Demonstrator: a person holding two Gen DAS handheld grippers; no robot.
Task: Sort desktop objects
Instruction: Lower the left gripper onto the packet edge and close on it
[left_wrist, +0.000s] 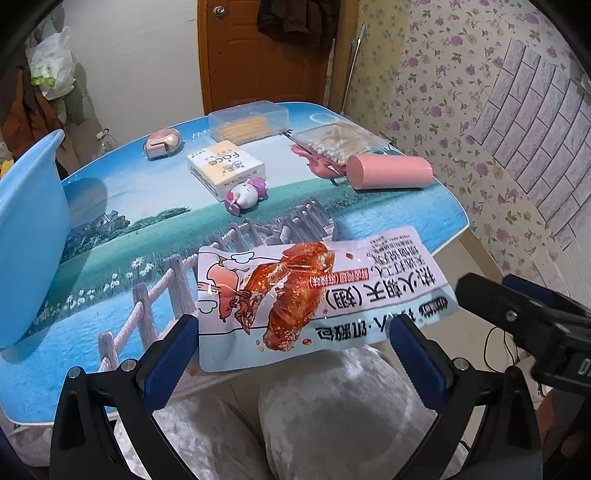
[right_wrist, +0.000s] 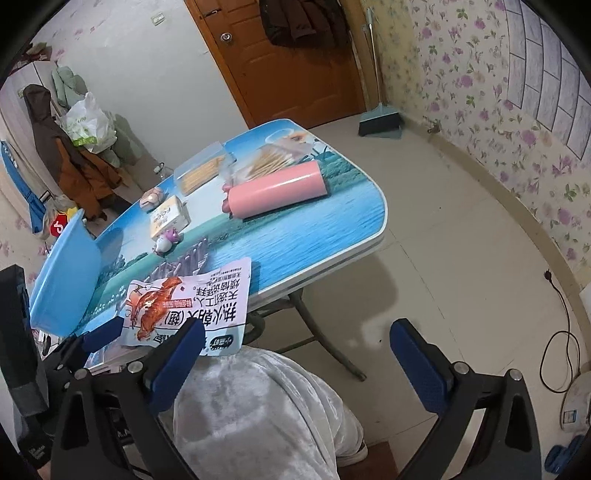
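Both claws (left_wrist: 293, 345) (right_wrist: 297, 349) gaping, empty; chicken-wing snack pouch (left_wrist: 314, 291) overhanging worktop (left_wrist: 155, 206) edge, probably light, floppy, slick; pinch overhanging edge.

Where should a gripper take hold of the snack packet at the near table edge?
Grip the snack packet by its near edge, which overhangs the table rim toward the person. It lies flat, so one finger can slide beneath and one above. Come in low from the near side; the open left gripper is already lined up there.

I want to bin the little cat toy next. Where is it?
In the left wrist view the cat toy lies mid-table, touching the near corner of the tissue box.
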